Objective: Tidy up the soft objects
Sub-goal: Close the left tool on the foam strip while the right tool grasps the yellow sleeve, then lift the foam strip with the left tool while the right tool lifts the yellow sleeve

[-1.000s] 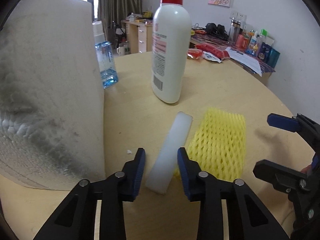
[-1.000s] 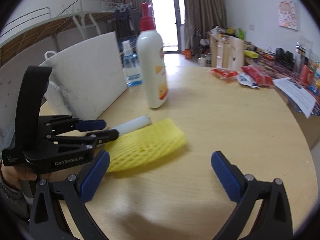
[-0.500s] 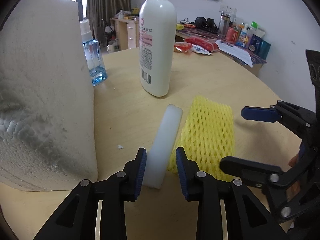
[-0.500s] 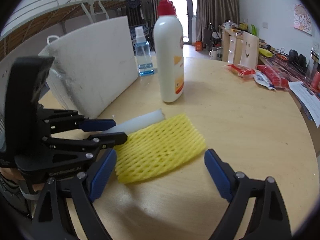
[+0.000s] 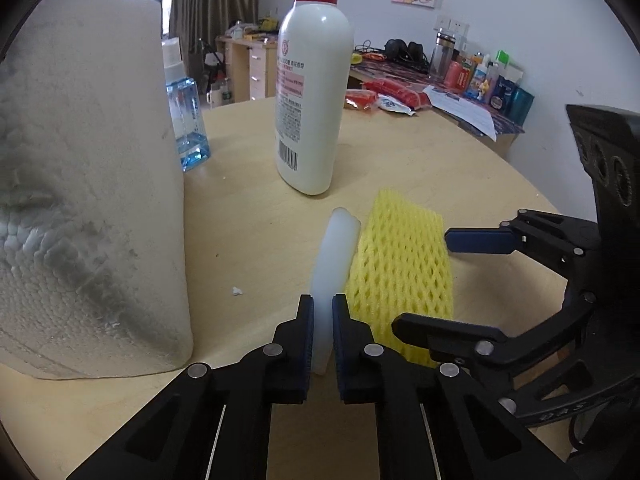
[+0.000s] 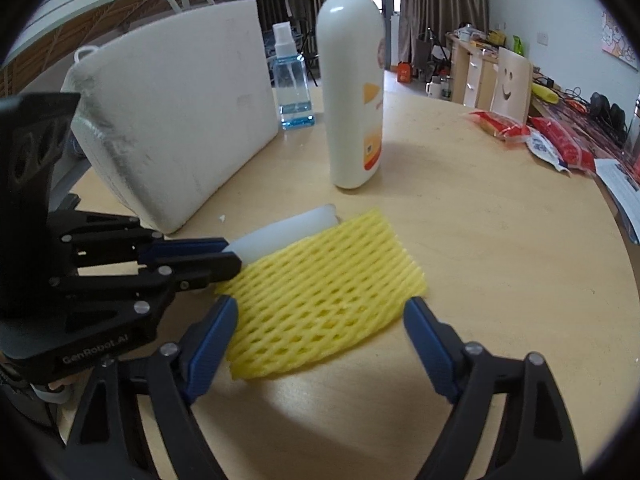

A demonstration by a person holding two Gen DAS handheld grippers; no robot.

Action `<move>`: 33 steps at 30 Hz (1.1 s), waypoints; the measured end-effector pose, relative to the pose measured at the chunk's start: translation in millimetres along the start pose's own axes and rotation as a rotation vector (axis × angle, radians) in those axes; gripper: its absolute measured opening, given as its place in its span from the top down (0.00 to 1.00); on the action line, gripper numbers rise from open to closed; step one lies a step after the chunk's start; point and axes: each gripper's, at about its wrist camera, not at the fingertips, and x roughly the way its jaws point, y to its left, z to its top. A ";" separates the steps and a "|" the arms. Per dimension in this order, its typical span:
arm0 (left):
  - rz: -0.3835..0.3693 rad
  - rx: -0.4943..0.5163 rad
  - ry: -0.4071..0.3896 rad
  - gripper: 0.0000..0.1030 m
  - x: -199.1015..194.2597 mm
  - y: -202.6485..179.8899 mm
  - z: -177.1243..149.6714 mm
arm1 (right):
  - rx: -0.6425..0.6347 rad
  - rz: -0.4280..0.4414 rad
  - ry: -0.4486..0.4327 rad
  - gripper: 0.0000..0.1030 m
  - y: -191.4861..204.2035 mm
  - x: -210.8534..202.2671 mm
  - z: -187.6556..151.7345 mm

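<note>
A: What is the left gripper [image 5: 322, 322] doing?

B: Its jaws are closing, the pads pinching the near end of the white foam strip [image 5: 334, 256], which is pointing toward 12 o'clock on the table [image 5: 248, 232]. A white foam block [image 5: 88, 200] is standing at 9 o'clock.

A: And at 3 o'clock?

B: The yellow foam net [image 6: 320, 292] is lying flat, touching the strip. The right gripper [image 6: 320, 316] is straddling the net's near end, jaws spread wide and narrowing, pads clear of it. A lotion bottle [image 6: 352, 92] is standing at 12 o'clock.
</note>
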 end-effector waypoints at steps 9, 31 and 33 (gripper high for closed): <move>-0.005 -0.019 -0.013 0.91 -5.1 7.0 -1.0 | -0.034 -0.022 0.029 0.23 6.0 5.7 -0.5; -0.023 0.024 -0.035 0.37 -6.8 -5.6 -1.7 | -0.008 0.030 -0.037 0.75 -3.2 -32.0 -16.4; -0.010 0.019 -0.030 0.40 -4.4 -4.2 -1.4 | -0.003 0.036 -0.042 0.75 -2.6 -34.8 -17.7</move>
